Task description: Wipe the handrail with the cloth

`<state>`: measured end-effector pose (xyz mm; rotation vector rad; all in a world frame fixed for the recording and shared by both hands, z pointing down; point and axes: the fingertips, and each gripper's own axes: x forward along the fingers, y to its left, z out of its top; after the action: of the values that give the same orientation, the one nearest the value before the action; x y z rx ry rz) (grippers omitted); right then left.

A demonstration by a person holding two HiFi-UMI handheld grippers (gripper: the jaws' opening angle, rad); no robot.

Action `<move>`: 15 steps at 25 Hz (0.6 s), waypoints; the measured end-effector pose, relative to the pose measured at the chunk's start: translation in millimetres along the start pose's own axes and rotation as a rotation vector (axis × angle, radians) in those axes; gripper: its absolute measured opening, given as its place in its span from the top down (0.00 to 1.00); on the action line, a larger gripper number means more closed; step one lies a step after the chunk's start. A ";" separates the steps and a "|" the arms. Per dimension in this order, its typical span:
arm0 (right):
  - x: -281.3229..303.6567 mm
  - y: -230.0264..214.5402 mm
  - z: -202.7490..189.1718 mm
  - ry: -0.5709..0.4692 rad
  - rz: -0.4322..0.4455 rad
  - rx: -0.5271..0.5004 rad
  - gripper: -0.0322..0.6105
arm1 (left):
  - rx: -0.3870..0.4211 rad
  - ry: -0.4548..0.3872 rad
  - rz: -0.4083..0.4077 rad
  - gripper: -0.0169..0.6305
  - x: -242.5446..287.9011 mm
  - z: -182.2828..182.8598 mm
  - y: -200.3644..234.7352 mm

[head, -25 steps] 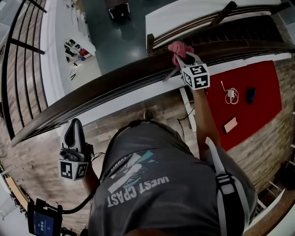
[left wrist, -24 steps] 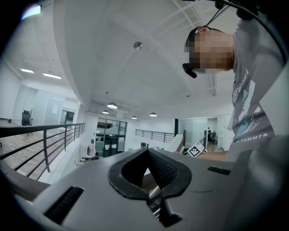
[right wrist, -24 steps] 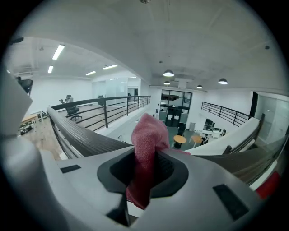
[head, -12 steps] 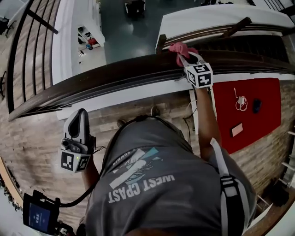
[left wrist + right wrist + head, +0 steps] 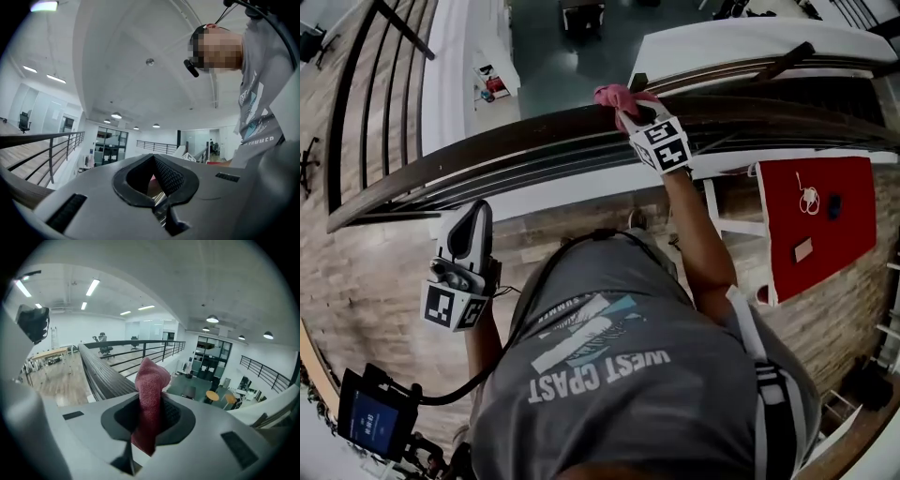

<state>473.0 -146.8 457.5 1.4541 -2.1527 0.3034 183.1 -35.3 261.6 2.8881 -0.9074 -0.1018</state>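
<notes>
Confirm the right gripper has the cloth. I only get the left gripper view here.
Observer: Yes. The right gripper view shows the right gripper shut on the red cloth.
Operator: Is it at the handrail?
Observer: The head view puts the cloth against the top of the dark handrail.
Operator: Where's my left gripper relative to the rail?
Observer: The left gripper hangs low at the person's side, short of the rail and touching nothing.
</notes>
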 end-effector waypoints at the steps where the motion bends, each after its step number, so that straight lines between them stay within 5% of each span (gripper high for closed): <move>1: -4.3 -12.3 -7.7 0.000 -0.019 0.031 0.87 | -0.003 -0.007 -0.008 0.97 -1.9 1.5 3.1; 5: -57.5 -98.2 -59.3 0.048 -0.233 0.166 0.87 | 0.006 -0.011 0.046 0.97 -29.1 -5.9 19.1; 8: -84.5 -126.2 -63.6 0.091 -0.318 0.215 0.87 | -0.081 -0.063 0.068 0.97 -31.4 -7.5 24.3; 11: -69.5 -75.4 -40.9 0.085 -0.222 0.182 0.87 | -0.084 -0.024 0.051 0.97 -19.8 -9.5 13.7; 15: -21.9 14.4 8.0 0.040 0.033 0.004 0.87 | -0.074 -0.044 0.025 0.97 11.7 3.8 -7.4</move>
<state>463.9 -127.3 440.6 1.4038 -2.1466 0.3458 196.6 -36.3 256.6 2.8156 -0.9267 -0.1932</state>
